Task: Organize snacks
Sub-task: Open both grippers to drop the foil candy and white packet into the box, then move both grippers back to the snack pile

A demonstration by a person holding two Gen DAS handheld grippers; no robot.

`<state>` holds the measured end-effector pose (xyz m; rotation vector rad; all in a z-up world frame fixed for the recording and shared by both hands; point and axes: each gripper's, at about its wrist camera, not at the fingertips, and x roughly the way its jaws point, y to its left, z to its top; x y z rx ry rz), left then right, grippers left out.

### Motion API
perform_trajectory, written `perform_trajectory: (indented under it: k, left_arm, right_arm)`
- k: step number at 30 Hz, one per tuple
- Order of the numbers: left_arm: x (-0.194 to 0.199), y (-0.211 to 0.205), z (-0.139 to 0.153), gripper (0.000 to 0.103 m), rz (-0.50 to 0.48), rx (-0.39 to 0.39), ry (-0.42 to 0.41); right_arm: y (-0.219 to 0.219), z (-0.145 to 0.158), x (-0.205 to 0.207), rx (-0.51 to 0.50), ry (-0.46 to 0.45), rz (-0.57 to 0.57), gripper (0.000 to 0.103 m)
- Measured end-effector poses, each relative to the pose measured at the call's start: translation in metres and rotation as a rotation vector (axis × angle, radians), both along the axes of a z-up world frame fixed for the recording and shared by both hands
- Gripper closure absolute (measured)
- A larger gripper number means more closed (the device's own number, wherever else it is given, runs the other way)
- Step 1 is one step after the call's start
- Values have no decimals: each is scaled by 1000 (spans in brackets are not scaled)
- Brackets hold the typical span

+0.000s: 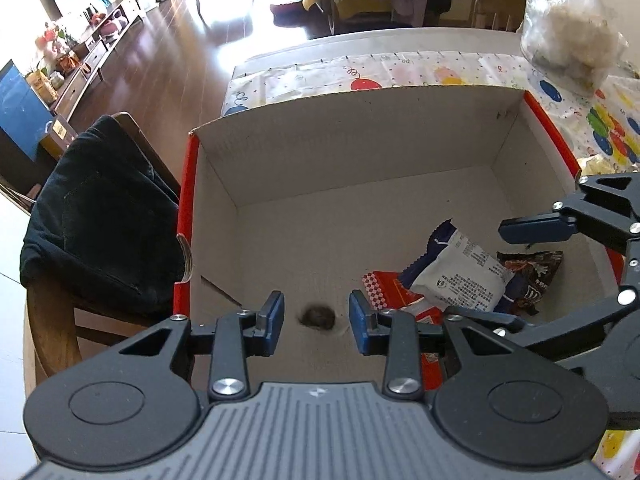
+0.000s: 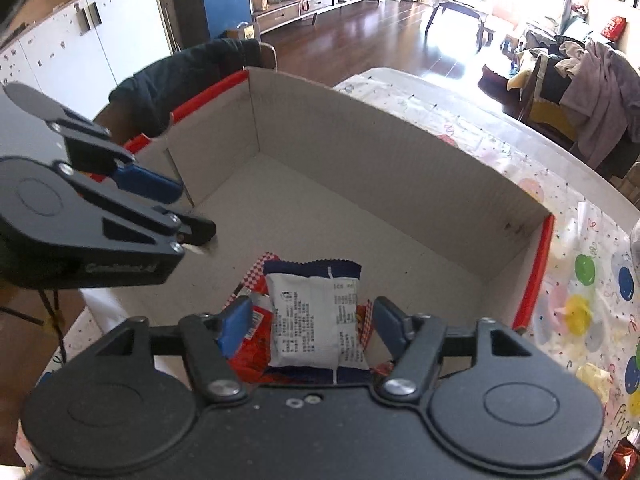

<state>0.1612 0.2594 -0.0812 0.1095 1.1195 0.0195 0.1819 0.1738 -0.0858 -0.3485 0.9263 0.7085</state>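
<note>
Inside open red-edged cardboard box [image 2: 400, 152], near corner: white-and-navy foil snack packet [image 2: 316, 316], atop red packets. Light, crinkly, slippery; best pinched by crimped end seam. Right gripper [image 2: 310, 326] straddles it, unclamped; left gripper [image 1: 316, 322] narrow, empty.

I see a table under a white balloon-print plastic cloth [image 1: 440, 70]. On it stand an open grey cardboard box with red edges [image 1: 360, 148] and a clear plastic bag of white stuffing [image 1: 568, 28].

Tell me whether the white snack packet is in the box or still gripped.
In the box. The white packet lies on other wrappers on the cardboard box floor; the right gripper pads stand clear either side.
</note>
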Motion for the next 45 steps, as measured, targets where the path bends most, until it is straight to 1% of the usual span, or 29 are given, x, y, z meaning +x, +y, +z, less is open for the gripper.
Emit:
perform_trajectory:
  k: [4, 8, 13, 16, 18, 22, 24, 27, 31, 34, 36, 43, 45]
  left_arm:
    - [-4, 7, 3, 60, 33, -38, -9]
    - [-11, 8, 11, 59, 46, -70, -42]
    - [-20, 0, 29, 52, 48, -92, -108]
    - [-25, -9, 41, 45, 39, -108, -147]
    - [-29, -17, 49, 44, 32, -119, -174]
    - [-37, -38, 62, 38, 6, -137, -221]
    - [-40, -51, 68, 37, -10, -146, -240]
    - [-43, -69, 76, 31, -31, -167, -260]
    - [-46, -97, 82, 29, -66, -183, -280]
    - [-46, -119, 85, 25, -88, -198, -294]
    - [-45, -133, 86, 21, -99, -208, -309]
    - [-40, -180, 80, 20, -112, -237, -315]
    - [-38, -195, 75, 15, -100, -262, -322]
  right_arm:
    - [-9, 11, -3, 37, -6, -11, 37]
    - [-22, 24, -7, 77, -10, -27, 32]
    - [-40, 41, -14, 127, -23, -39, 30]
    - [-52, 52, -19, 160, -31, -43, 26]
    - [-62, 59, -23, 178, -40, -45, 24]
    - [-87, 71, -32, 210, -60, -58, 23]
    - [-102, 76, -36, 226, -68, -70, 20]
    - [-126, 81, -41, 245, -78, -78, 16]
    - [-157, 84, -46, 260, -98, -104, 13]
    - [-184, 84, -48, 274, -97, -134, 10]
    - [-202, 83, -49, 279, -103, -156, 5]
    - [-256, 75, -50, 282, -129, -233, 0]
    - [-273, 72, -51, 279, -135, -258, 0]
